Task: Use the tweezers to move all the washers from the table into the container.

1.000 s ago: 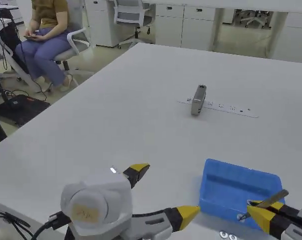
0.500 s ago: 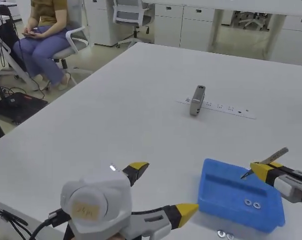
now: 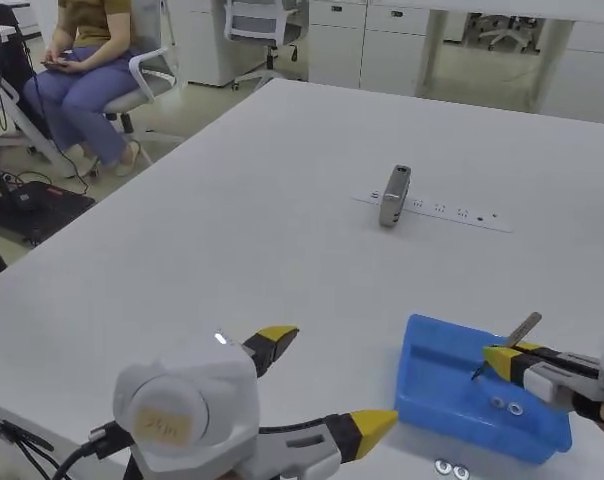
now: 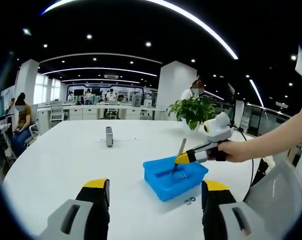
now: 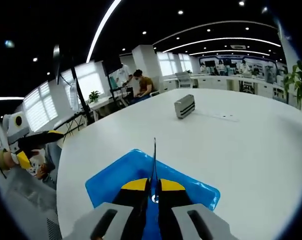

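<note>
A blue container (image 3: 432, 365) sits near the table's front edge with two washers (image 3: 506, 405) on its floor. Two more washers (image 3: 450, 468) lie on the table just in front of it. My right gripper (image 3: 502, 360) comes in from the right, shut on thin metal tweezers (image 3: 512, 335) whose tips point down into the container. In the right gripper view the tweezers (image 5: 153, 157) stand up from the shut jaws over the container (image 5: 111, 177). My left gripper (image 3: 327, 385) stands open to the container's left, holding nothing. The left gripper view shows the container (image 4: 163, 182) and the table washers (image 4: 190, 201).
A grey box (image 3: 394, 195) stands on end on a flat white power strip (image 3: 452, 213) further back on the white table (image 3: 232, 230). A person sits on a chair (image 3: 147, 70) beyond the table's far left corner. Desks and cabinets line the back.
My right gripper rose with the tweezers from the container's near edge, then settled back lower over its middle. Two washers now show inside the container. The left gripper stayed put.
</note>
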The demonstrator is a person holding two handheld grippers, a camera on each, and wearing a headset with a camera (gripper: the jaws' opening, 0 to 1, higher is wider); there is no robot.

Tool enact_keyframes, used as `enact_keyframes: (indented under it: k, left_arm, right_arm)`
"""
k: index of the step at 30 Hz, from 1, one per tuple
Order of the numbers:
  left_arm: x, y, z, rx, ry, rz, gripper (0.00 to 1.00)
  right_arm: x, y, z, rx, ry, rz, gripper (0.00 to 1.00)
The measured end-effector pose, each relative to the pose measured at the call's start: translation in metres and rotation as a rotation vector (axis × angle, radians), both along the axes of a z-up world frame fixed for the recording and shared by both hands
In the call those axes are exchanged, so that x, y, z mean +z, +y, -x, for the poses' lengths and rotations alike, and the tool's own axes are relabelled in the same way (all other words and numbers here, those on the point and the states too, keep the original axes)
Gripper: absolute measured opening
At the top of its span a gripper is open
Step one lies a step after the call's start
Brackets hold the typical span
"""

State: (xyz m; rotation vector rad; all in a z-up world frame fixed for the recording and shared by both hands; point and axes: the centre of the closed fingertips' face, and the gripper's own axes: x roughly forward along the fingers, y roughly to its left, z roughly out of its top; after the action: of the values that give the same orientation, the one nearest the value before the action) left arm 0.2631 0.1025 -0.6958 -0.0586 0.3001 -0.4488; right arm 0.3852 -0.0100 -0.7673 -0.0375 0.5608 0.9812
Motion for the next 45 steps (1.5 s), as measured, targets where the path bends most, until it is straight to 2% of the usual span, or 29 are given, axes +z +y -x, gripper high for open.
enact_keyframes:
  k: [2, 4, 5, 6, 10, 15, 16, 17, 18, 21, 26, 28, 33, 37, 41, 43, 45]
  left_arm:
    - [-0.001, 0.000, 0.000, -0.001, 0.005, -0.004, 0.76]
    - [-0.002, 0.001, 0.000, 0.001, 0.006, -0.007, 0.76]
    - [-0.002, 0.002, 0.000, 0.002, 0.005, -0.008, 0.76]
    - [-0.002, 0.002, 0.000, 0.002, 0.006, -0.006, 0.76]
    - [-0.003, -0.001, 0.000, -0.009, 0.015, 0.011, 0.76]
    - [-0.005, -0.005, 0.001, -0.032, 0.020, -0.012, 0.76]
    - [-0.005, -0.006, 0.001, -0.034, 0.019, -0.015, 0.76]
    - [-0.005, -0.006, 0.001, -0.036, 0.018, -0.016, 0.76]
    - [-0.005, -0.006, 0.001, -0.037, 0.017, -0.015, 0.76]
    - [-0.003, -0.006, 0.001, -0.040, 0.014, 0.002, 0.76]
    - [-0.005, -0.009, 0.002, -0.049, 0.019, -0.003, 0.76]
    - [-0.004, -0.009, 0.002, -0.050, 0.018, -0.005, 0.76]
    - [-0.004, -0.010, 0.002, -0.052, 0.019, 0.006, 0.76]
    - [-0.005, -0.010, 0.002, -0.057, 0.017, 0.000, 0.76]
    - [-0.004, -0.010, 0.002, -0.056, 0.011, -0.003, 0.76]
    - [-0.003, -0.010, 0.002, -0.057, 0.011, -0.001, 0.76]
    - [-0.003, -0.010, 0.002, -0.057, 0.009, 0.000, 0.76]
  right_arm:
    - [-0.005, 0.002, 0.005, 0.028, -0.001, 0.027, 0.03]
    - [-0.009, 0.002, 0.006, 0.047, -0.021, 0.060, 0.03]
    - [-0.005, 0.003, 0.004, 0.038, -0.031, 0.034, 0.03]
    - [-0.007, 0.001, 0.004, 0.039, -0.019, 0.042, 0.03]
    - [-0.006, 0.001, 0.003, 0.034, -0.021, 0.034, 0.04]
    - [-0.005, -0.003, 0.004, 0.021, -0.014, 0.019, 0.05]
    - [-0.004, -0.004, 0.004, 0.010, -0.005, 0.005, 0.05]
    - [0.002, -0.003, 0.003, -0.008, -0.001, -0.043, 0.05]
    - [0.006, -0.004, 0.003, -0.015, -0.004, -0.064, 0.05]
    - [0.016, -0.009, 0.001, -0.046, -0.014, -0.094, 0.04]
    - [0.040, -0.015, 0.005, -0.086, -0.027, -0.189, 0.04]
    - [0.052, -0.019, 0.007, -0.114, -0.026, -0.255, 0.04]
    - [0.073, -0.030, 0.018, -0.129, -0.061, -0.290, 0.04]
    - [0.090, -0.035, 0.028, -0.145, -0.054, -0.364, 0.04]
    - [0.095, -0.038, 0.042, -0.145, -0.054, -0.379, 0.04]
    - [0.093, -0.039, 0.047, -0.143, -0.047, -0.382, 0.04]
    - [0.087, -0.039, 0.054, -0.140, -0.021, -0.399, 0.04]
